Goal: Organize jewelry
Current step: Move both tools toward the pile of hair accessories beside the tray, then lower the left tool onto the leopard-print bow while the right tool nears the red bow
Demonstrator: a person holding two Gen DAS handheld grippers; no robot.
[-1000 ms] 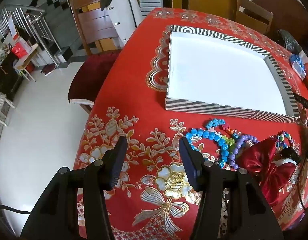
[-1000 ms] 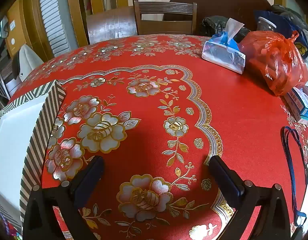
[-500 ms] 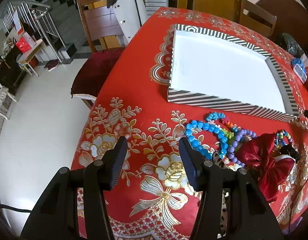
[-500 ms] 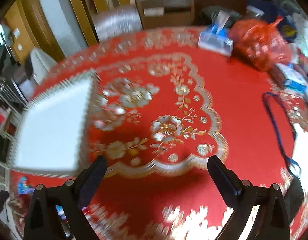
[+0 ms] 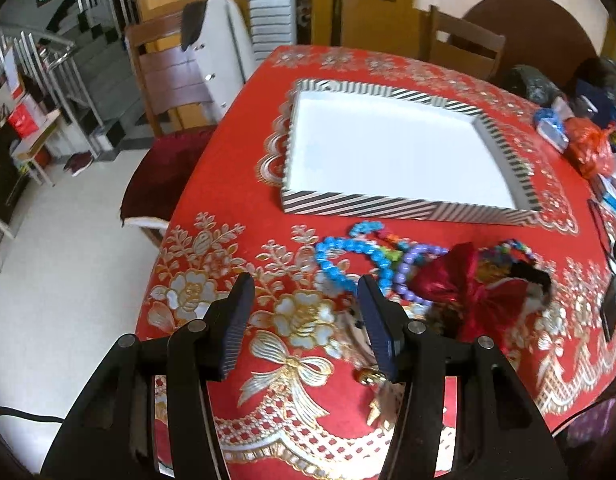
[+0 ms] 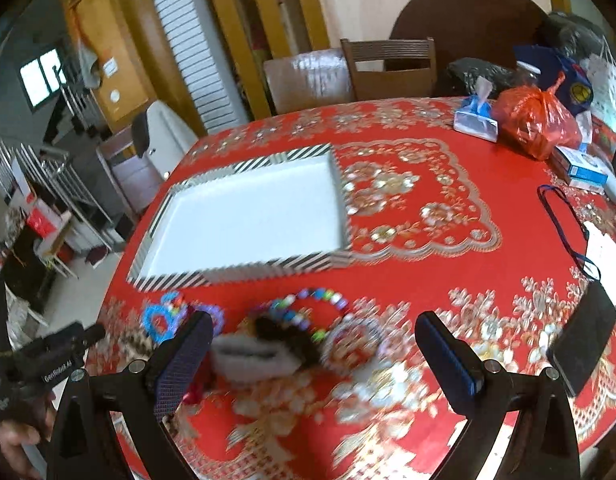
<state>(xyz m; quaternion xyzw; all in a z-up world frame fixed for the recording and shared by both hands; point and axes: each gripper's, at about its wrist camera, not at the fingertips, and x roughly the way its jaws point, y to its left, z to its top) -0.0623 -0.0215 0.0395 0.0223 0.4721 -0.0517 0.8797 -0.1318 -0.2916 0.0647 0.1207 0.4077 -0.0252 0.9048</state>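
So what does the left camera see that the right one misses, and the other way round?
Only the left view shows the red satin bow clearly, a small gold piece near the table edge, and the chair with the dark red cushion beside the table. Only the right view shows the dark phone, the blue cord and the left gripper seen from the side. Both show the striped tray, still without jewelry, the bead bracelets in front of it, the orange bag and open, empty jaws.

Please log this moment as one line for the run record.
left gripper: open, empty | right gripper: open, empty | striped tray: empty | bead bracelets: on tablecloth beside tray | phase: pre-grasp
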